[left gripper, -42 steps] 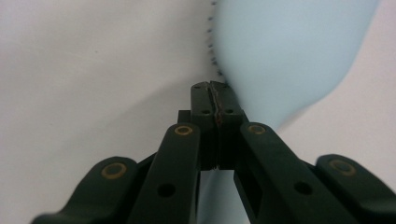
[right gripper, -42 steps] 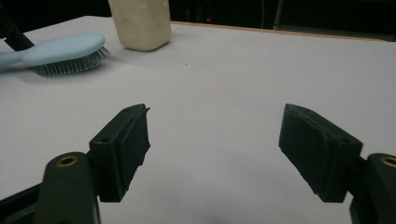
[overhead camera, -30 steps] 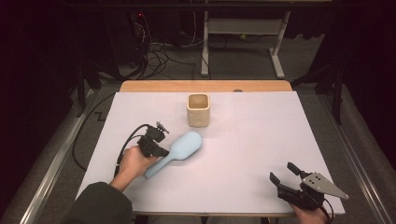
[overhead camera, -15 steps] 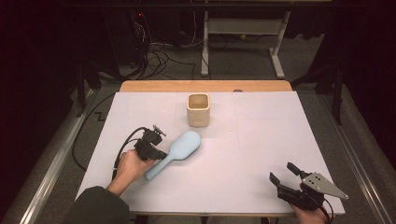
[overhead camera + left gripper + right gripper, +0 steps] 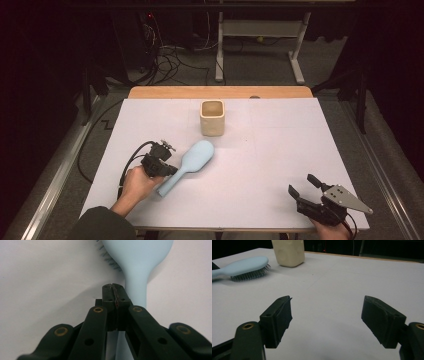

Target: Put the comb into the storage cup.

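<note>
A pale blue hairbrush (image 5: 187,164) lies bristles-down just in front of the cream cup (image 5: 212,117), handle toward the left gripper (image 5: 115,293), whose jaws sit pressed together and empty beside the handle. The right gripper (image 5: 327,321) waits wide open, well apart. The approach appears under way; next, the left jaws must open and straddle the handle.

The hairbrush (image 5: 190,162) looks like smooth matt pale-blue plastic with thin bristles, the square cup (image 5: 212,117) matt cream ceramic, the table (image 5: 260,165) matt white with a wooden far edge, the jaw pads rough black rubber.
</note>
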Demonstrator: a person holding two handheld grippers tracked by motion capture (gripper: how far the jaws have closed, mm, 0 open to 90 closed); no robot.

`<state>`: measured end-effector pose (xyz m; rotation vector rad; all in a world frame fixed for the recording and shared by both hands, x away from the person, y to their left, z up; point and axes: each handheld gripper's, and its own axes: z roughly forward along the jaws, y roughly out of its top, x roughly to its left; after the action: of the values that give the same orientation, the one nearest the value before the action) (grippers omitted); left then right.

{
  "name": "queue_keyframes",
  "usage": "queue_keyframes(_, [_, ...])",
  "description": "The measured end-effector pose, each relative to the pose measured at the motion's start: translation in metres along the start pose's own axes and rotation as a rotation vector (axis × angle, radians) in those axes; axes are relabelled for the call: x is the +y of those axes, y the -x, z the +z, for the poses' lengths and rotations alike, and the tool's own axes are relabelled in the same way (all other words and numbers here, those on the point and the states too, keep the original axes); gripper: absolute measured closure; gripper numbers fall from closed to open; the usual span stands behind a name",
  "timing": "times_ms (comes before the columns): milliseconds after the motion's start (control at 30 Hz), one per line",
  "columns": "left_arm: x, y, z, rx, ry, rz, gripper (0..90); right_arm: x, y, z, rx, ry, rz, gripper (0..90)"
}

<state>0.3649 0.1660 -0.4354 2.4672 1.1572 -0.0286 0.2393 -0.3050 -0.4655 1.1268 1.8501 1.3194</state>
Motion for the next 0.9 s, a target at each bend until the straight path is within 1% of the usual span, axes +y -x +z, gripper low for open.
queue_keyframes(233, [-0.005,0.006,0.002,-0.030,0.014,0.001,88.9,0.000,0.000,0.000,-0.003,0.002,0.000,25.0])
queue_keyframes(300, [-0.006,0.008,0.002,-0.022,0.016,0.008,88.4,0.000,0.000,0.000,-0.003,0.002,0.001,25.0])
queue_keyframes(367, [-0.006,0.009,0.002,-0.019,0.024,0.001,86.8,0.000,0.000,0.000,-0.005,0.001,0.003,25.0])
queue_keyframes(567, [-0.008,0.009,-0.007,-0.018,0.067,-0.017,77.7,0.000,0.000,0.000,-0.006,0.000,0.005,25.0])
queue_keyframes(667, [-0.009,0.010,-0.012,-0.022,0.094,-0.029,70.3,0.000,0.000,-0.001,-0.006,0.001,0.006,25.0])
queue_keyframes(767, [-0.010,0.013,-0.017,-0.028,0.122,-0.035,64.2,0.000,0.000,0.000,-0.007,0.001,0.001,25.1])
queue_keyframes(900, [-0.008,0.020,-0.017,-0.041,0.120,-0.028,55.3,0.000,0.000,0.000,-0.007,0.001,-0.003,25.1])
